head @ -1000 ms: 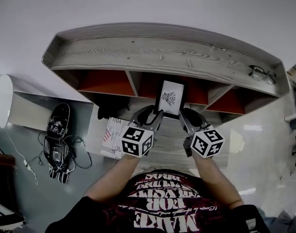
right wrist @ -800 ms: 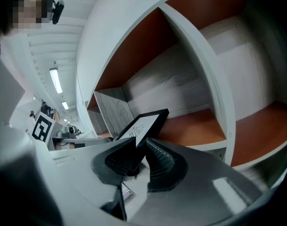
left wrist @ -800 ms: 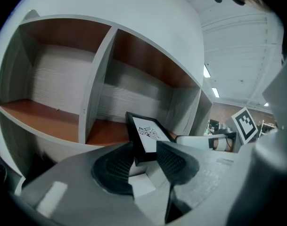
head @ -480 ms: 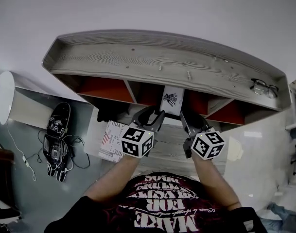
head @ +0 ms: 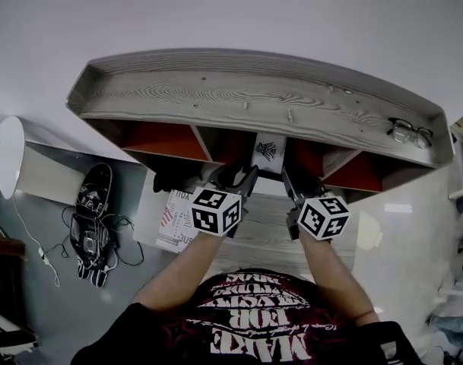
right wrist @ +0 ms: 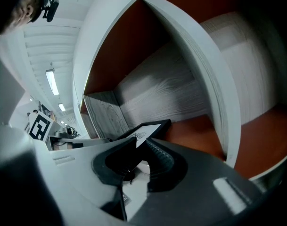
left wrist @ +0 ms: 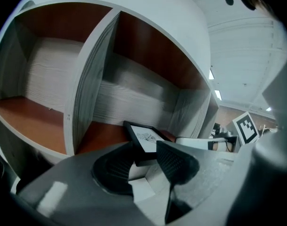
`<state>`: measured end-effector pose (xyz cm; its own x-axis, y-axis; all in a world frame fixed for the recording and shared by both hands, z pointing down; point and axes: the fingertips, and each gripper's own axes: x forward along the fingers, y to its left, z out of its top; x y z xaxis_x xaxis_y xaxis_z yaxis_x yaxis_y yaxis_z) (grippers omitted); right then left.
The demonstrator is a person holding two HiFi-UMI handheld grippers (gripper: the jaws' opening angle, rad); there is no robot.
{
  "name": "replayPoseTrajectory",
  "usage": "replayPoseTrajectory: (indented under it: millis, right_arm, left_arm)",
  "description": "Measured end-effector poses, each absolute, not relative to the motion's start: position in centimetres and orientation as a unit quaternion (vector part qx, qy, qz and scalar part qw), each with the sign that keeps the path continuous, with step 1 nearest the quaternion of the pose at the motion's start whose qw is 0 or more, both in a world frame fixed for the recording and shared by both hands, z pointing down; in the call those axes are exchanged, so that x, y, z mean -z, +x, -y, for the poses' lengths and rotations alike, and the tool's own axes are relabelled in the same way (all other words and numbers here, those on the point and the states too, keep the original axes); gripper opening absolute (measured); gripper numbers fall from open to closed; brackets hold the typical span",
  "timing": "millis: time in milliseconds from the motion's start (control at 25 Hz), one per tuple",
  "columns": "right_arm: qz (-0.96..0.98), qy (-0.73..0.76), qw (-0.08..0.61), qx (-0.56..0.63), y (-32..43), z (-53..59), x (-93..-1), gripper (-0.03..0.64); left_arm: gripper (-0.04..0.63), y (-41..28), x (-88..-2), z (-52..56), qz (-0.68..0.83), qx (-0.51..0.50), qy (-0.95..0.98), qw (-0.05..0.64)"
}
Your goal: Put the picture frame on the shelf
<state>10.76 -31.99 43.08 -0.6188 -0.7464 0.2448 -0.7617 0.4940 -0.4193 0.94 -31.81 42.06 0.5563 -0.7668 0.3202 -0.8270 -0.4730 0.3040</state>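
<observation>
Shelf [head: 216, 90] is a long grey wood unit with open compartments lined orange. We hold the picture frame [head: 267, 150] in the mouth of the middle compartment, straight ahead of both grippers and just over its orange floor [left wrist: 101, 133]; we cannot tell whether it touches down. Its long axis runs up and away from the jaws, leaning back into the opening. Left gripper [head: 242, 175] pinches the lower left edge and right gripper [head: 290, 179] the lower right, both equally near. Frame: thin black border, white sheet, small dark drawing at centre.
</observation>
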Motion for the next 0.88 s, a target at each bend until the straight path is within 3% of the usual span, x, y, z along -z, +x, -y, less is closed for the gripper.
replayPoseTrajectory:
  millis: [280, 440, 600, 640, 760, 800, 880]
  right_arm:
    - [0.862, 0.447, 0.024, -0.238, 10.9, 32.4, -43.6, 0.092]
    - [0.865, 0.444, 0.027, -0.232, 11.1, 32.2, -43.4, 0.175]
    - [0.865, 0.453, 0.022, -0.212, 11.8, 31.2, -42.4, 0.186]
    - [0.867, 0.454, 0.021, -0.204, 11.9, 30.8, -42.1, 0.172]
    - [0.877, 0.448, 0.023, -0.171, 11.6, 29.2, -40.9, 0.043]
    - [0.881, 0.445, 0.024, -0.161, 11.4, 28.6, -40.5, 0.025]
    - [0.887, 0.439, 0.033, -0.142, 10.8, 27.4, -39.8, 0.025]
  left_arm:
    - [0.158, 1.2, -43.0, 32.1, 0.459, -0.088, 0.859, 0.209]
    - [0.175, 0.4, -42.3, 31.7, 0.463, -0.086, 0.861, 0.194]
    - [0.175, -1.1, -40.9, 30.5, 0.472, -0.061, 0.861, 0.177]
    - [0.173, -1.5, -40.5, 30.1, 0.473, -0.058, 0.862, 0.172]
    - [0.074, -2.1, -39.8, 28.6, 0.472, -0.065, 0.866, 0.153]
    - [0.019, -2.3, -39.5, 28.1, 0.471, -0.069, 0.867, 0.145]
    - [0.0, -2.8, -38.6, 27.2, 0.472, -0.073, 0.87, 0.125]
